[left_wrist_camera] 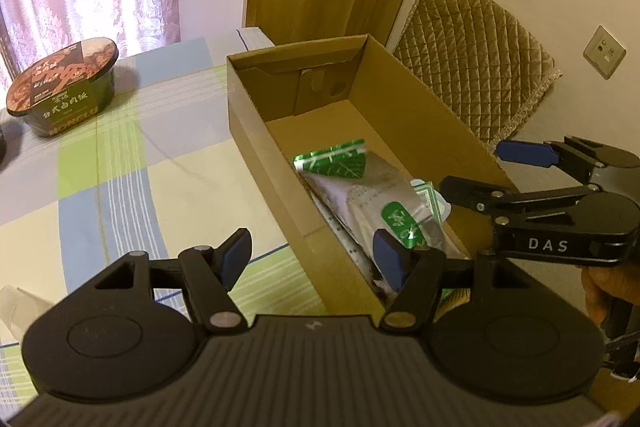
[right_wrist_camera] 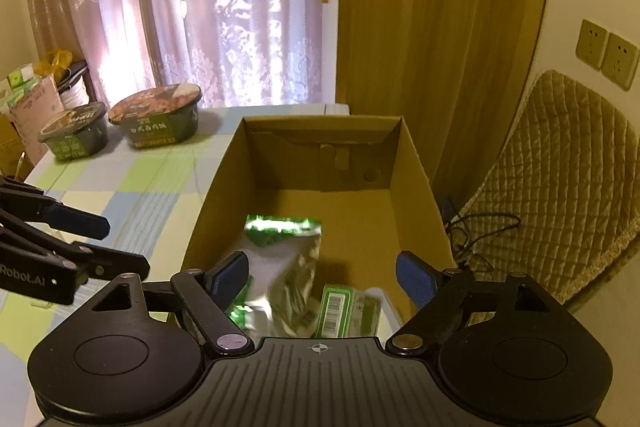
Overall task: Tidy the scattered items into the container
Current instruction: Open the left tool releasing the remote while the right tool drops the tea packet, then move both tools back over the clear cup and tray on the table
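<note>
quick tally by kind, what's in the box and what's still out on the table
Silver-and-green foil pouch in the brown cardboard box: 1
Small green carton with a barcode in the box: 1
Dark oval instant-meal bowls with printed lids on the checked tablecloth: 2 (nearer, farther)
Total: 4, two in, two out

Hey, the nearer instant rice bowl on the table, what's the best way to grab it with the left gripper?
Probably by the side walls just under the lid rim of the instant rice bowl, coming in level from the near side with the open left gripper. It stands upright on the tablecloth, oval and wider at the top, so span its narrow width; the rim should keep it from slipping.
</note>
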### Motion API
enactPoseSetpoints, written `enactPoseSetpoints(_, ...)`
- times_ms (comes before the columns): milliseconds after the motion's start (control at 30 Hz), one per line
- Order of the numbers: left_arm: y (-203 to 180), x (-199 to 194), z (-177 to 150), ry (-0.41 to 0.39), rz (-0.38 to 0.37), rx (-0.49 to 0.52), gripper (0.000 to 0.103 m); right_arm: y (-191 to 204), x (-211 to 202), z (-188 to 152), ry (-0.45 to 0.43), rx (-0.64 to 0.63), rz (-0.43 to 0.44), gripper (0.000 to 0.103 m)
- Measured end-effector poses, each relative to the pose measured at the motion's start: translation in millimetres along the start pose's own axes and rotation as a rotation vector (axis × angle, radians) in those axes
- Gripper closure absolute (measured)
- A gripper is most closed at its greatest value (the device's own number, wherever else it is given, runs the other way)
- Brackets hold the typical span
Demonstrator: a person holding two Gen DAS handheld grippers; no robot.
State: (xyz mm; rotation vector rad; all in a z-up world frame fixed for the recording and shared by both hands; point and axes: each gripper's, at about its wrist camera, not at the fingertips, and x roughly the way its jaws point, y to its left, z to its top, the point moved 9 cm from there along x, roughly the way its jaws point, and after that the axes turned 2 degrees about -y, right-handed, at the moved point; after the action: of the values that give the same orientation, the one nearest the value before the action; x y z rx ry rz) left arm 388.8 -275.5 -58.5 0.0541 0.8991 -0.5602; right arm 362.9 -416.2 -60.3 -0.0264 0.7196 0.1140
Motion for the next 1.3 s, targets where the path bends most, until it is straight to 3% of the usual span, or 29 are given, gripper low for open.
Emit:
enactPoseSetpoints(767,4.8,-66.5,-47.9,-0.01,0.018,-0.022,0.033,42.6,-56.4,-23.0,0.044,0.027,0.018,0.017)
enactPoseSetpoints(867,6.0,-77.3,-58.9,-0.011,0.028,-0.028,0.027,51.0,-66.2,-25.2,0.044,0.029,0.025,0.017)
enactPoseSetpoints(1300,22.2,-128.4,-113.6,-0.012,0.059,-0.082,0.015,89.2,-100.2,-44.2,0.051,0.045,0.06,0.016)
